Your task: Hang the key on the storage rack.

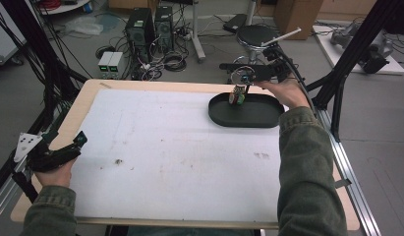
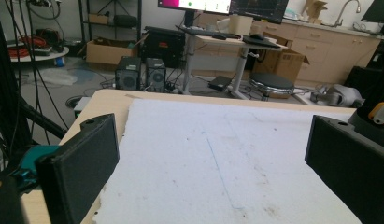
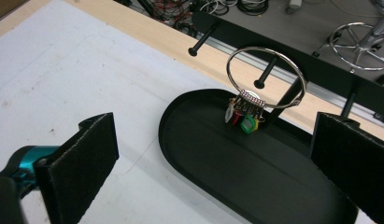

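Ring: my right tool points at a shiny metal ring [image 3: 266, 77]. It hangs on a black peg [image 3: 292, 95] of a black rack [image 3: 320, 70] at the far side of the bench. In the high view the ring [image 1: 243, 75] sits just above the far rim of the tray.

Charms: a little bunch of charms [image 3: 243, 114] hangs from the bottom of the ring. I see a red one, a green one, a yellow one and a pale one. They hang just over the tray, near its far wall.

Tray: a black oval tray [image 3: 217, 158] lies on the white mat, at the far right of the bench. In the high view the tray [image 1: 258, 120] is just below my right hand.

Right tool: my right tool [image 3: 213, 154] is wide apart and holds nothing. The ring is ahead of it, between the two jaws but farther off, not touching them. In the high view my right tool [image 1: 253, 73] is up by the rack.

Left tool: my left tool [image 2: 210, 158] is wide apart too, with nothing in it. In the high view my left tool [image 1: 67, 147] rests at the near left edge of the bench, well apart from the ring.

Mat: a white mat [image 1: 165, 147] covers most of the bench [image 1: 91, 91]. It has a few small dark marks.
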`<state>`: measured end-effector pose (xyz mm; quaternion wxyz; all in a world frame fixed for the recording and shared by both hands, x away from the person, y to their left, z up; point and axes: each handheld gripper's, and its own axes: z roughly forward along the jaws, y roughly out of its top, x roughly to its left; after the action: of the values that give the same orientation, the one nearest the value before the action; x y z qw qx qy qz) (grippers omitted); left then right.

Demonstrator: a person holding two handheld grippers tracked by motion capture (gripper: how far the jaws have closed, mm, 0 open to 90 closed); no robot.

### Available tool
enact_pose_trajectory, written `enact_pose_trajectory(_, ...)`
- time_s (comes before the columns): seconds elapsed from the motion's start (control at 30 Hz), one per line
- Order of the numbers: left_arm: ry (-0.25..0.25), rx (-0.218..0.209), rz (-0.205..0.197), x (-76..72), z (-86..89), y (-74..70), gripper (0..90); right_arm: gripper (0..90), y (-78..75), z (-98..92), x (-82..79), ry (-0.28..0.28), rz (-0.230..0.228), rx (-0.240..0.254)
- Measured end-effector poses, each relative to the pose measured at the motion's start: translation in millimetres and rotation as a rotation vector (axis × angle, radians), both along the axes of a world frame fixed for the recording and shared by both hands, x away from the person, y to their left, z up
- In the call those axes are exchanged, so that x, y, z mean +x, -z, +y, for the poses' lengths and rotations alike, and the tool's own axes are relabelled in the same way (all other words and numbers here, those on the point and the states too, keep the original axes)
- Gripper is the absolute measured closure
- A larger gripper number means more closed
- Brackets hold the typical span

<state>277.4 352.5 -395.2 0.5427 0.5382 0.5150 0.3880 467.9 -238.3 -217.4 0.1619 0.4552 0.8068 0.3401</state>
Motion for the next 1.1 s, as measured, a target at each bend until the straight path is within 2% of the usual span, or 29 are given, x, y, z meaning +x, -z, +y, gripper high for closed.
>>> enact_pose_trajectory(0.1, -0.002, -0.004, -0.004, -0.5, 0.2, -0.3, 3.3, 0.5, -4.4, -2.2, -7.8, 0.007, -0.011, -0.003)
enact_pose_trajectory(0.2, -0.003, -0.007, -0.003, -0.7, 0.6, -0.4, 3.3, 0.5, -5.3, -7.4, -15.7, 0.019, -0.016, 0.036)
enact_pose_trajectory(0.33, 0.000, -0.007, -0.005, -0.7, -0.1, -0.6, 3.3, 0.5, -1.3, -16.0, -26.6, 0.025, -0.012, 0.019)
enact_pose_trajectory(0.47, -0.003, -0.008, -0.005, -0.7, 0.1, -0.7, 3.3, 0.5, 1.4, -23.0, -36.2, 0.032, -0.007, 0.031)
enact_pose_trajectory(0.53, -0.004, -0.009, -0.006, -0.9, 0.2, -0.8, 3.3, 0.5, 4.1, -26.6, -42.0, 0.032, -0.020, 0.027)
enact_pose_trajectory(0.63, -0.003, -0.009, -0.003, -0.7, 0.0, -0.7, 3.3, 0.4, 10.0, -29.5, -53.8, 0.028, -0.022, -0.005)
enact_pose_trajectory(0.73, 0.002, -0.006, -0.001, -0.6, -0.8, -0.6, 3.3, 0.5, 14.8, -32.1, -64.1, 0.026, -0.041, 0.010)
enact_pose_trajectory(0.77, 0.002, -0.006, -0.001, -0.6, -0.9, -0.7, 3.3, 0.5, 17.8, -31.5, -70.5, 0.028, -0.040, -0.006)
enact_pose_trajectory(0.87, 0.001, -0.013, 0.001, -0.4, -0.2, -0.6, 3.3, 0.5, 24.4, -31.4, -79.6, 0.019, -0.042, -0.001)
enact_pose_trajectory(0.97, 0.004, -0.016, 0.005, -0.2, 0.8, -0.4, 3.3, 0.5, 30.1, -32.3, -84.4, 0.028, -0.045, -0.019)
enact_pose_trajectory(1.03, 0.005, -0.015, 0.004, -0.3, 1.2, -0.4, 3.3, 0.5, 36.3, -33.9, -90.0, 0.035, -0.044, -0.003)
enact_pose_trajectory(1.1, 0.005, -0.016, 0.005, -0.1, 0.9, -0.3, 3.3, 0.5, 47.0, -36.4, -97.2, 0.052, -0.070, 0.010)
